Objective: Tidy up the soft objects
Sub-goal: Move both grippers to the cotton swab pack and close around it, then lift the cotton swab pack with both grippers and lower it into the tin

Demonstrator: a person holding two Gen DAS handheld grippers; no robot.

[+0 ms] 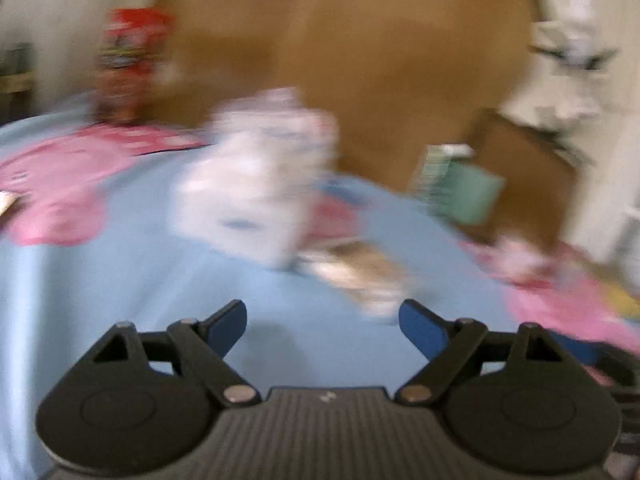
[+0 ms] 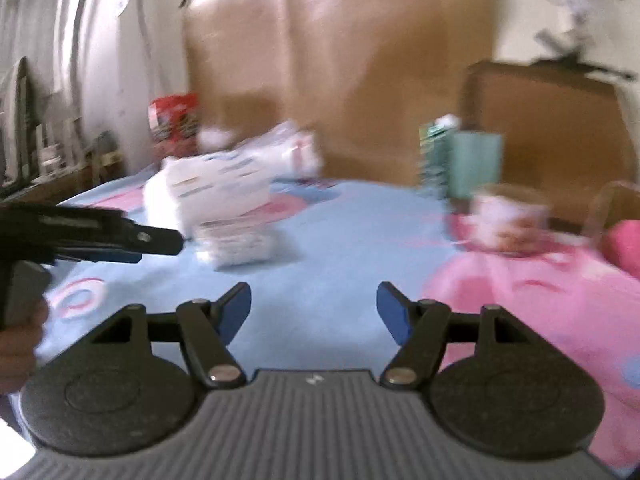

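Observation:
Both views are motion-blurred. A pile of white soft packs lies on the blue and pink bedsheet; it also shows in the right wrist view. A smaller flat pack lies just ahead of my left gripper, which is open and empty above the sheet. My right gripper is open and empty. The left gripper shows side-on in the right wrist view, close to the white pile. A small white and pink pack lies to the right.
A red printed bag stands at the back left. A green box stands at the back right. Brown cardboard leans against the wall behind the bed. A pink pillow is at the far right.

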